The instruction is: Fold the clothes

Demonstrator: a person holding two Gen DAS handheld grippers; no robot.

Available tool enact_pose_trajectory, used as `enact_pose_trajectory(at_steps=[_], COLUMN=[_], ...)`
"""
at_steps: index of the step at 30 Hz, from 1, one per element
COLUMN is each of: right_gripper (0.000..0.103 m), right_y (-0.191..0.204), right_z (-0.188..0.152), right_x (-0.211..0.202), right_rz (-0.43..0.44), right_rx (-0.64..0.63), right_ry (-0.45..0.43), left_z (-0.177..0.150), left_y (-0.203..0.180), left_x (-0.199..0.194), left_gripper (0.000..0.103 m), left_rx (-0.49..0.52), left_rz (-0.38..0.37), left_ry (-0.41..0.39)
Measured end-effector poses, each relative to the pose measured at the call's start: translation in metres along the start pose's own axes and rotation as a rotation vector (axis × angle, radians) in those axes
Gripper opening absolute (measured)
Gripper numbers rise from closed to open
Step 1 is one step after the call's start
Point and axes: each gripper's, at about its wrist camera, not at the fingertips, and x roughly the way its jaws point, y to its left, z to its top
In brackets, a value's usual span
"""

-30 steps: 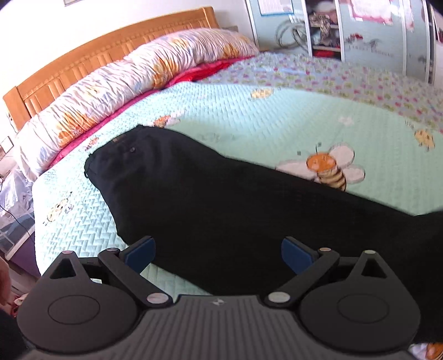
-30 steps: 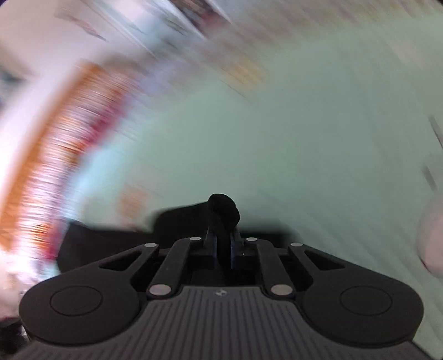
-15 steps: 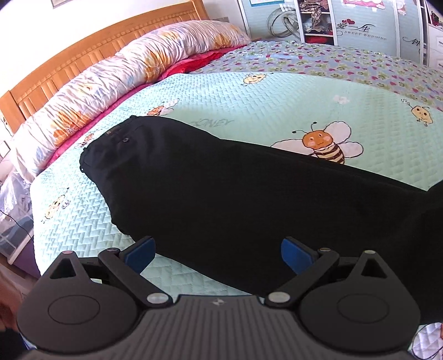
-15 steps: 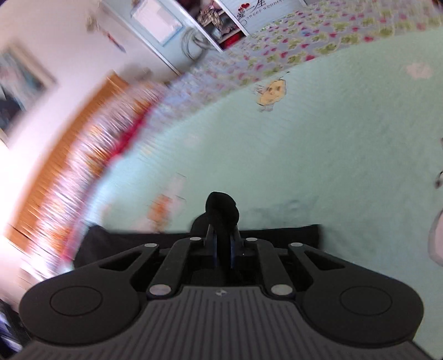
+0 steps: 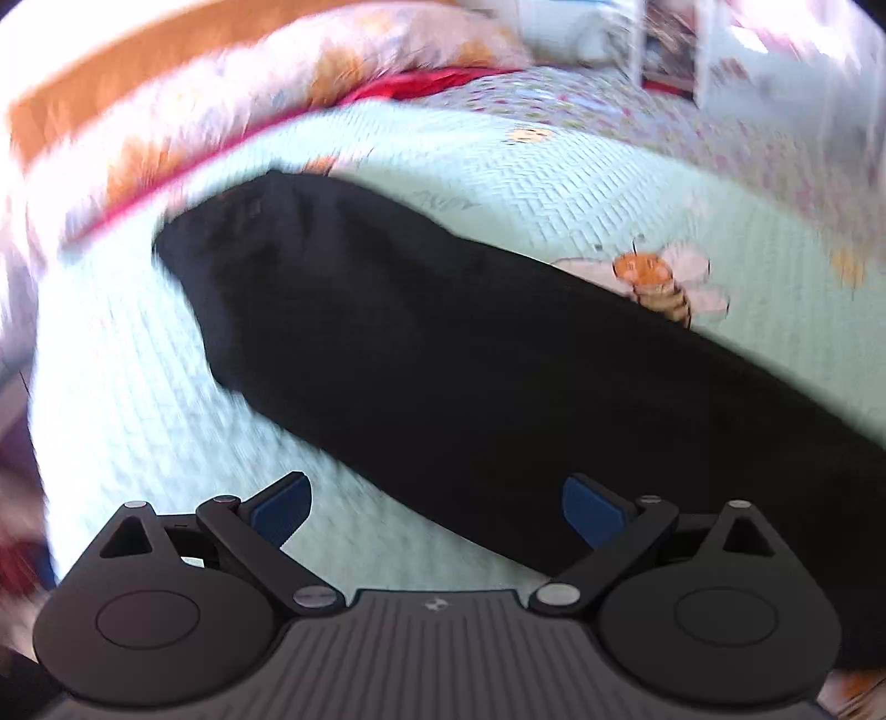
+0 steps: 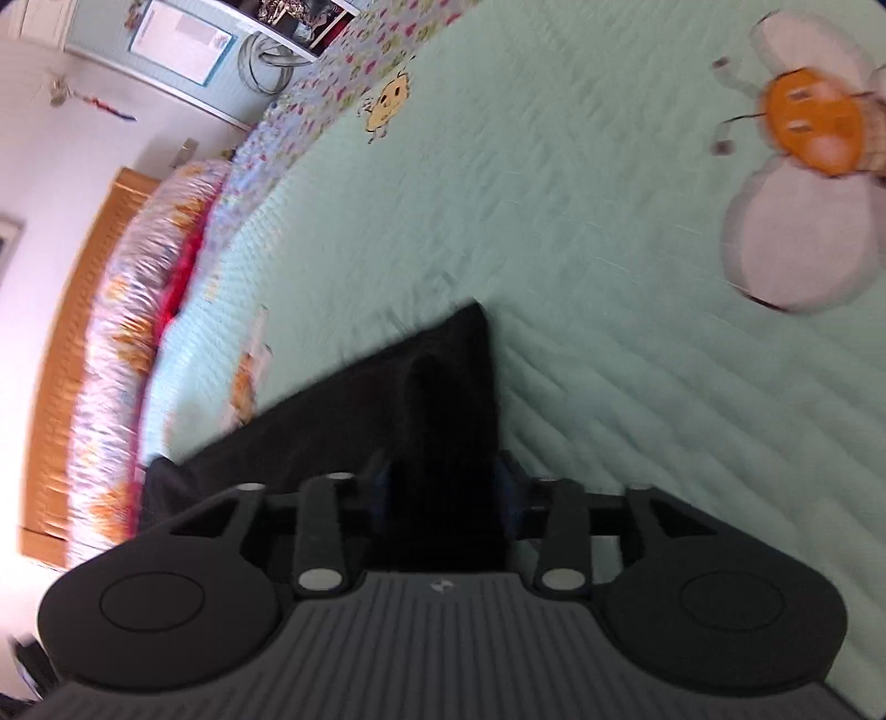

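Black trousers [image 5: 443, 354] lay lengthwise across the bee quilt [image 5: 554, 183]. Right gripper [image 6: 443, 487], clamped on a bunched tip before, now gripped a broader flap beside the bee print [image 6: 803, 166]. Left gripper [image 5: 437, 507] stayed spread wide, empty. Fold likely underway.

headboard [image 5: 111, 72] and pillows [image 5: 232, 94] motion-blurred, black garment [image 5: 443, 360] cut off at right edge, shelf contents [image 5: 664, 50] unreadable
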Motion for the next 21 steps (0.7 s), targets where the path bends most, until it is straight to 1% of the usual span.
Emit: enact_pose_trajectory(at_steps=[2, 4, 6, 7, 10, 12, 14, 19, 21], right_gripper=[0.045, 0.045, 0.045, 0.045, 0.045, 0.045, 0.045, 0.045, 0.045], right_y=[0.001, 0.001, 0.001, 0.002, 0.007, 0.007, 0.006, 0.017, 0.019], right_z=[-0.015, -0.024, -0.034, -0.036, -0.041, -0.04, -0.042, -0.052, -0.054], right_x=[-0.012, -0.016, -0.021, -0.024, -0.027, -0.022, -0.021, -0.029, -0.025], right_rz=[-0.033, -0.034, -0.034, -0.03, -0.051, -0.061, -0.056, -0.064, -0.031], right_rx=[-0.023, -0.01, 0.003, 0.002, -0.005, -0.009, 0.03, -0.058, -0.058], right_ry=[-0.002, 0.004, 0.006, -0.007, -0.052, -0.013, 0.005, -0.023, -0.003], left_z=[-0.002, -0.005, -0.006, -0.007, -0.011, -0.014, -0.018, -0.024, -0.027], left_y=[0.021, 0.041, 0.058, 0.065, 0.075, 0.078, 0.081, 0.088, 0.085], left_x=[0.006, 0.016, 0.03, 0.034, 0.038, 0.037, 0.036, 0.034, 0.032], left_gripper=[0.1, 0.1, 0.098, 0.097, 0.097, 0.097, 0.097, 0.097, 0.097], left_rx=[-0.157, -0.301, -0.426, -0.469, -0.512, -0.507, -0.503, -0.49, -0.475], left_rz=[-0.066, -0.125, -0.151, -0.158, -0.148, -0.143, -0.138, -0.124, -0.118], left_ry=[0.029, 0.062, 0.094, 0.103, 0.119, 0.122, 0.124, 0.13, 0.133])
